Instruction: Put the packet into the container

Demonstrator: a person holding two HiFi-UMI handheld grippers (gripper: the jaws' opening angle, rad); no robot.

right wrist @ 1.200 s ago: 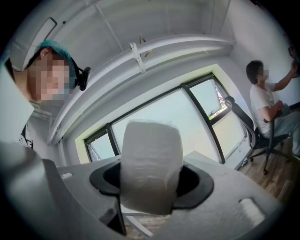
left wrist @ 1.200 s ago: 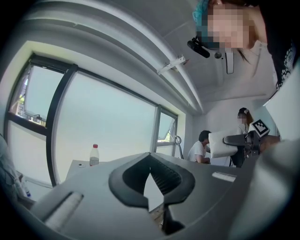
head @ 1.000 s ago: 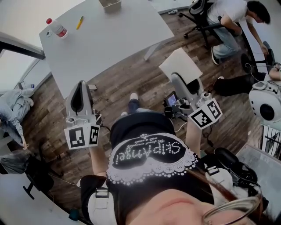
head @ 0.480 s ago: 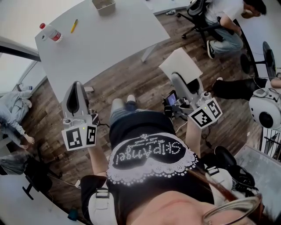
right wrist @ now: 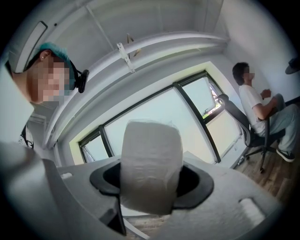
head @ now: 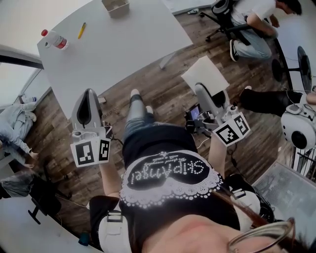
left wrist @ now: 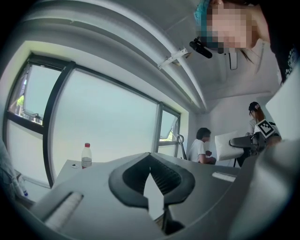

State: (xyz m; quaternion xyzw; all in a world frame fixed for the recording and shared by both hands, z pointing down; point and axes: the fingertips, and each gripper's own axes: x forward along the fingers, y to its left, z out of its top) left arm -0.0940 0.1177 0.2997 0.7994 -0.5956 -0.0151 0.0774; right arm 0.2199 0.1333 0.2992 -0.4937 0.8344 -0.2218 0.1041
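**Me:** Between the jaws of my right gripper sits the packet. It is white and plastic-wrapped, pinched from both sides and standing up out of the dark pads.

**Other:** And your left one?

**Me:** My left gripper has its jaws drawn together, tips meeting, with nothing between them. I hold it low at my left side, over the wooden floor.

**Other:** Where is the container?

**Me:** On the far edge of the white table ahead of me. The container is a small open box, well apart from both grippers. I can't see what lies inside it.

**Other:** Anything else up there?

**Me:** A bottle with a red cap at the table's left corner, and a yellow pen just beside it.

**Other:** So the packet is nowhere near the box?

**Me:** No. It is out over the floor at my right, short of the table. A seated person is off beyond it.
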